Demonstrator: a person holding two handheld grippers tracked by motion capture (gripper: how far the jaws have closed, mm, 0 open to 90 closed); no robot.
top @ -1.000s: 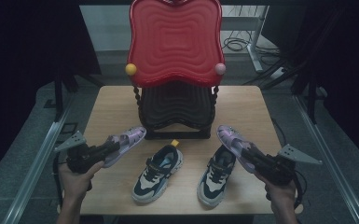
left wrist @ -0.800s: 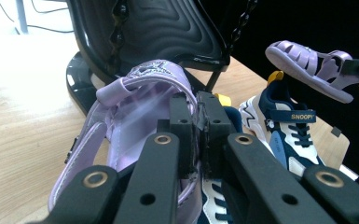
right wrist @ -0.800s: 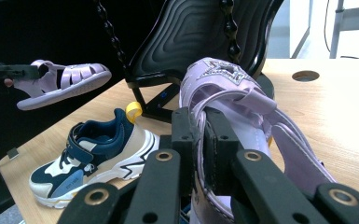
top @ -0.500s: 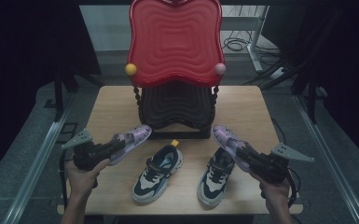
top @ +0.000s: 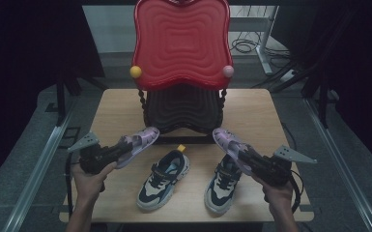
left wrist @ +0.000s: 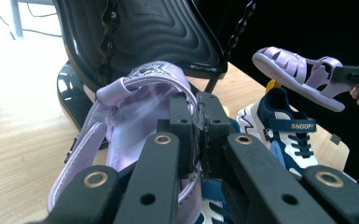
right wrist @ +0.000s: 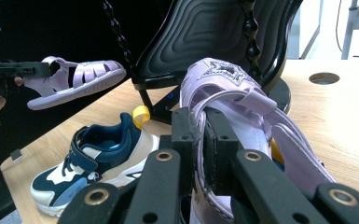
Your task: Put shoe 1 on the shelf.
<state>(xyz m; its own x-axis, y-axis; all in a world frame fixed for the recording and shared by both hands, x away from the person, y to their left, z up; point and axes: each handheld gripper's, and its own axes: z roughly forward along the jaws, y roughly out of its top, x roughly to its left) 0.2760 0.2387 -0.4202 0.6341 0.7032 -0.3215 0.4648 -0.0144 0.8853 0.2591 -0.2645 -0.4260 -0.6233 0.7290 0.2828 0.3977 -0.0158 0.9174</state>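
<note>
1. The left gripper point(top: 125, 147), a black two-jaw tool with a grey three-cornered plate, is pinched tight on the side wall of a lilac plastic sandal point(top: 139, 143); in the left gripper view the sandal point(left wrist: 135, 121) sits clamped between the jaws, its toe towards the chair base.
2. The right gripper point(top: 239, 153), the same black build, is likewise clamped on the rim of a second lilac plastic sandal point(top: 227, 141), seen in the right gripper view point(right wrist: 235, 107) with its star-trimmed toe up and away from the camera.
3. The light wooden table point(top: 256, 111) carries everything; both sandals are held above it, near its middle, one on each side.
4. A child's chair with a red wavy-ribbed plastic back point(top: 181, 41) and a black ribbed seat stands at the table's far side, just behind both sandals.
5. Two navy, cream and pale-blue strap trainers lie on the table between the hands: the left trainer point(top: 163, 178) below the left sandal, the right trainer point(top: 223, 182) partly under the right gripper.
6. A small yellow pull tab point(top: 180, 148) sticks up at the left trainer's heel.
</note>
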